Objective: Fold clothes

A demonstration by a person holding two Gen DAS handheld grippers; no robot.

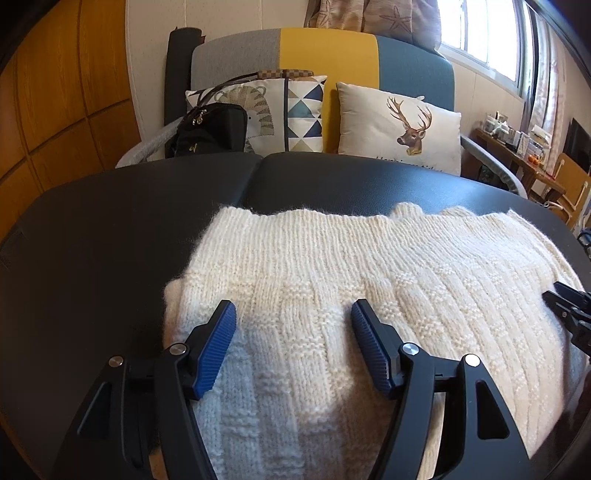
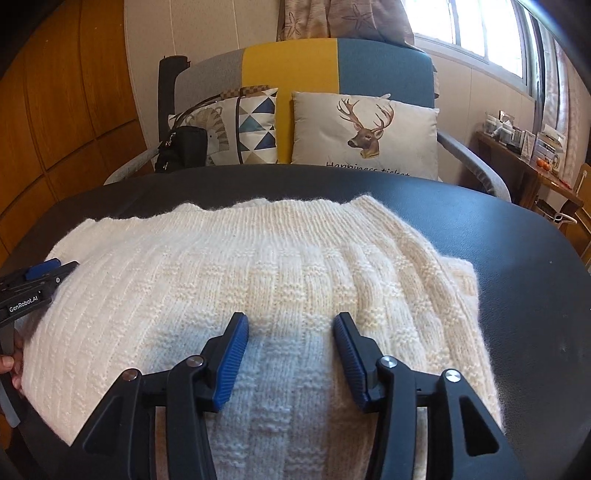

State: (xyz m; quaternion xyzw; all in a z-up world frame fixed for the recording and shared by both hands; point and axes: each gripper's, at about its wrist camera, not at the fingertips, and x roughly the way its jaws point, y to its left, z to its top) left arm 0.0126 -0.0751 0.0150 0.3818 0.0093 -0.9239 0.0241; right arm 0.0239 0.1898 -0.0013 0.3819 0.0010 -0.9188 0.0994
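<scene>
- My left gripper (image 1: pixel 293 312) hovers over the near left part of the cream knitted sweater (image 1: pixel 332 288), its blue-padded fingers (image 1: pixel 216 350) spread well apart with only knit showing between them; nothing is pinched.
- My right gripper (image 2: pixel 290 325) hangs over the near middle of the same sweater (image 2: pixel 258 273), fingers (image 2: pixel 231 363) apart too, a narrower gap than on the left, and clamped on nothing.
- Each gripper shows at the edge of the other's view: the right one at the far right of the left camera, the left one at the far left of the right camera, both low over the knit.
- A bit of my hand (image 2: pixel 11 369) peeks in at the left edge of the right view.
- The sweater lies flat on the dark table (image 1: pixel 110 221), folded into a broad block, its ribbed edge toward the far side.
- Beyond the table stands a grey, yellow and blue sofa (image 1: pixel 325 51).
- On it sit a deer cushion (image 1: pixel 399 125), a triangle-patterned cushion (image 1: pixel 304 114) and a black bag (image 1: pixel 210 129).
- Farthest back, a curtain and a bright window (image 1: pixel 480 29).
</scene>
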